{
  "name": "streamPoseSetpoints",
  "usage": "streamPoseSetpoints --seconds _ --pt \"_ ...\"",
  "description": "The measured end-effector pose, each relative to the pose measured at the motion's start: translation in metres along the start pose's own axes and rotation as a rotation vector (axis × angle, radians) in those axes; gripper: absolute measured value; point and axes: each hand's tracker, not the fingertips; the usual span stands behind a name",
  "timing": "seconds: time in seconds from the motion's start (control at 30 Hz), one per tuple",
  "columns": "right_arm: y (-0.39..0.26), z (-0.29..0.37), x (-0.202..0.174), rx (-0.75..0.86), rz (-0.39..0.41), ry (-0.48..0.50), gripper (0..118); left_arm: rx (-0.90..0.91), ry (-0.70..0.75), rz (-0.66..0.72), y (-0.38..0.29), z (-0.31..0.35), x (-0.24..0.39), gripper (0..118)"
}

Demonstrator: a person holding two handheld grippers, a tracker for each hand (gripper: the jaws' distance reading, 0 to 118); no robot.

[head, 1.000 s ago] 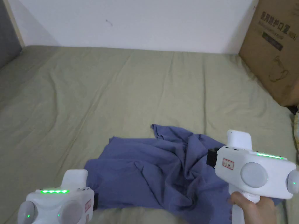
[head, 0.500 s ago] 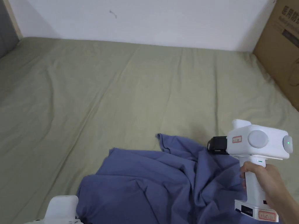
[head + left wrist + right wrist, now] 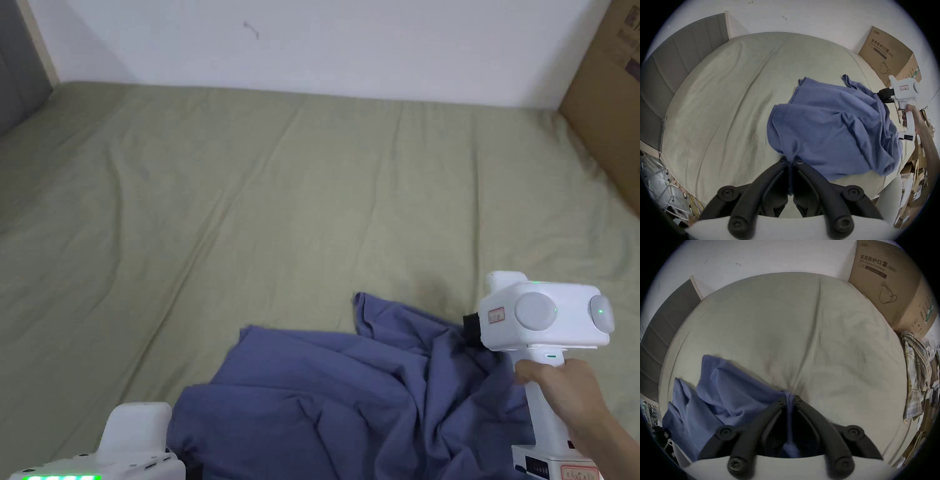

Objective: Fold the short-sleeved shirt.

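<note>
A green-sheeted bed point(image 3: 262, 187) meets a white wall point(image 3: 350, 44); a cardboard box point(image 3: 609, 106) stands at two o'clock. Left gripper point(image 3: 790, 162) and right gripper point(image 3: 788, 398) fingers each pinch the crumpled blue shirt point(image 3: 350, 387).

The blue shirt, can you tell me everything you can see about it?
The blue shirt looks like soft, thin cloth, plain and very crumpled, not folded yet. It lies in a loose heap on the near part of the pale green bedsheet. The left gripper pinches one edge, and the right gripper pinches another, so cloth bunches up between each pair of jaws.
</note>
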Motion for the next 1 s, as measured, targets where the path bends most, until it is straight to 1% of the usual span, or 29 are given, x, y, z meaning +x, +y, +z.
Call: streamPoseSetpoints --seconds 0.07,0.13,0.17,0.23,0.27,0.3,0.37,0.43,0.47,0.57,0.67,0.7,0.77,0.8,0.87,0.9,1.0 --pt "0.008 0.020 0.006 0.027 -0.013 0.004 6 0.033 0.000 0.000 0.009 0.006 0.001 2" --pt "0.017 0.043 0.014 0.099 -0.030 -0.029 6 0.072 -0.003 0.001 0.024 0.015 0.004 2" --pt "0.026 0.059 0.021 0.101 -0.046 -0.021 6 0.109 -0.012 -0.020 0.033 0.022 0.007 2" --pt "0.039 0.087 0.035 0.168 -0.087 -0.001 6 0.172 0.003 -0.036 0.055 0.035 0.012 2" --pt "0.048 0.102 0.042 0.185 -0.099 -0.006 6 0.212 0.002 -0.052 0.067 0.044 0.013 2" --pt "0.053 0.122 0.045 0.214 -0.109 -0.023 6 0.243 0.025 -0.036 0.081 0.052 0.013 2" --pt "0.069 0.154 0.058 0.270 -0.105 -0.074 6 0.330 0.026 -0.027 0.113 0.068 0.009 2" --pt "0.084 0.183 0.070 0.311 -0.108 -0.114 6 0.392 0.059 -0.025 0.146 0.083 0.003 2" --pt "0.092 0.197 0.077 0.325 -0.117 -0.122 6 0.420 0.075 -0.013 0.163 0.090 -0.002 2" --pt "0.114 0.229 0.097 0.370 -0.163 -0.167 6 0.472 0.118 -0.033 0.216 0.106 -0.014 2" --pt "0.136 0.258 0.113 0.415 -0.208 -0.170 6 0.526 0.179 -0.057 0.262 0.127 -0.027 2" --pt "0.144 0.264 0.118 0.429 -0.240 -0.163 6 0.538 0.218 -0.065 0.275 0.134 -0.031 2" --pt "0.157 0.278 0.124 0.476 -0.285 -0.112 6 0.584 0.244 -0.053 0.298 0.145 -0.042 2" --pt "0.165 0.283 0.125 0.476 -0.291 -0.117 6 0.595 0.241 -0.043 0.310 0.149 -0.046 2" --pt "0.184 0.290 0.123 0.508 -0.269 -0.153 6 0.610 0.246 -0.012 0.336 0.158 -0.058 2" --pt "0.193 0.293 0.122 0.511 -0.270 -0.152 6 0.626 0.244 -0.013 0.349 0.161 -0.063 2" --pt "0.221 0.298 0.120 0.548 -0.288 -0.096 6 0.678 0.276 -0.027 0.381 0.170 -0.071 2"
